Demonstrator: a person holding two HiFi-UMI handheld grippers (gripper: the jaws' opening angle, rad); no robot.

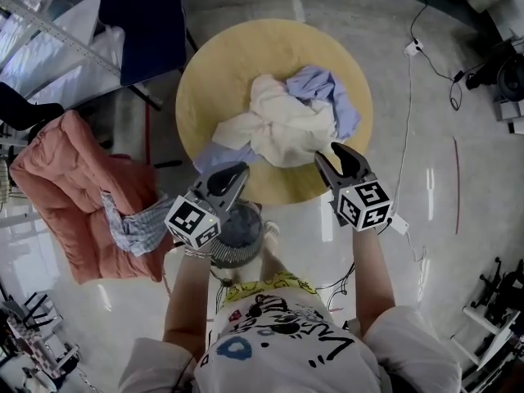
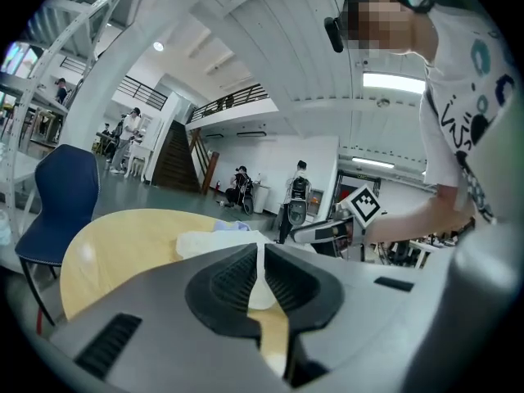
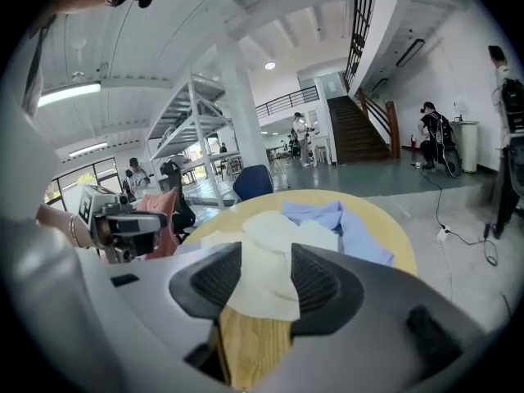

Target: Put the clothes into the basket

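- Head view: the clothes (image 1: pixel 286 121) lie piled on the round table (image 1: pixel 213 72) at your 12 o'clock. The grey basket (image 1: pixel 239 234), as I judge it, waits at the table's 6 o'clock.
- Left gripper view: your left gripper (image 2: pixel 260 256) has its fingers almost together, pinching nothing.
- Right gripper view: your right gripper (image 3: pixel 266 252) is spread before the pile and grips nothing, so I judge that all the work remains.

bare tabletop (image 1: pixel 217 80) open left of clothes heap (image 1: pixel 286 121), blue chair (image 1: pixel 143 15) beyond far edge

A cream garment (image 1: pixel 286 129), pale-blue shirt (image 1: pixel 332 92); tan table (image 1: pixel 217 68); salmon quilt (image 1: pixel 70 182) (blue-checked cloth (image 1: pixel 131 226), navy chair (image 1: pixel 147 15)).
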